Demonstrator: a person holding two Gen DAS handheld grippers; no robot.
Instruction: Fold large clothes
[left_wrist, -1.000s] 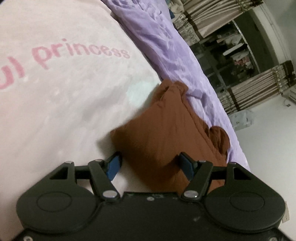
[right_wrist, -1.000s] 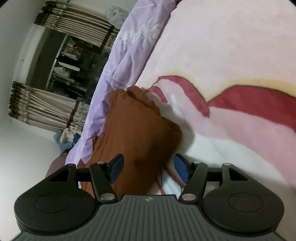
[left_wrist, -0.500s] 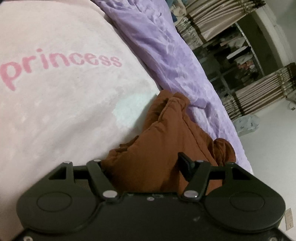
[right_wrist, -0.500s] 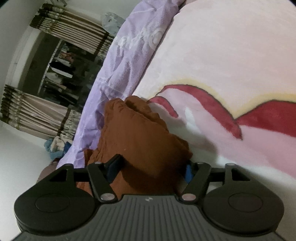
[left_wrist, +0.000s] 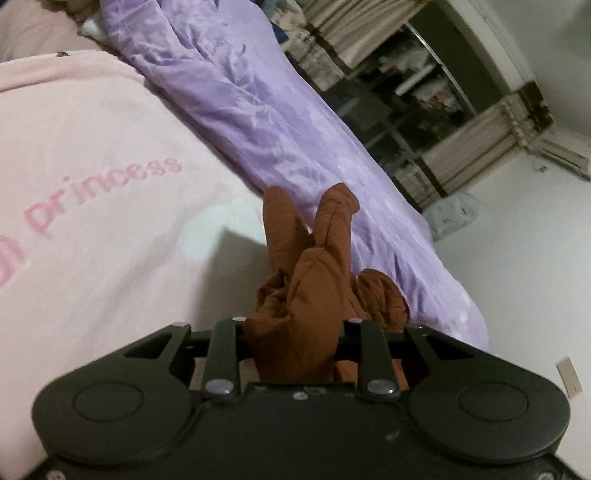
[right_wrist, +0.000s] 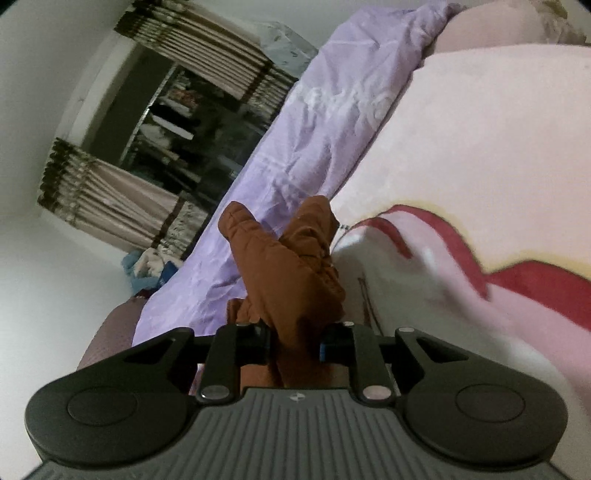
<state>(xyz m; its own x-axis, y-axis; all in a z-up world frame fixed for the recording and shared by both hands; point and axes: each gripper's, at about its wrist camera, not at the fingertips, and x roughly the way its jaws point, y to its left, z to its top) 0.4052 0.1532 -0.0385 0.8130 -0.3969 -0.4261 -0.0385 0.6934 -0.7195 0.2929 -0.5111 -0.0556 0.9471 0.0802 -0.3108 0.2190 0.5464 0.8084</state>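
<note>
Left gripper (left_wrist: 295, 332), left wrist view: jaws narrow and closing, bunched brown fabric pinched between them; brown garment (left_wrist: 314, 280), padded, rust-coloured, rising from the jaws in a crumpled ridge that ends in two upright lobes; lower part lying at the seam between pink blanket (left_wrist: 110, 221) and lilac quilt (left_wrist: 266, 122); blanket fleecy, pale, lettered "princess" in darker pink, with a shadow beside the garment; quilt creased, running diagonally away toward the top of the frame; beyond it striped beige curtains (left_wrist: 480, 144) flanking a dark glazed opening; white wall to the right.

Right gripper (right_wrist: 295, 343), right wrist view: jaws likewise narrow and closing, blue pads pressed against either side of a gathered fold of the brown garment (right_wrist: 291, 273); cloth standing up from the grip, two rounded ends at top; pink blanket (right_wrist: 480, 155) to the right, bearing a red shape edged in yellow; lilac quilt (right_wrist: 314, 147) to the left; curtains (right_wrist: 122, 192) and dark window behind; small heap of blue and white cloth (right_wrist: 147, 266) near the quilt's lower edge.
</note>
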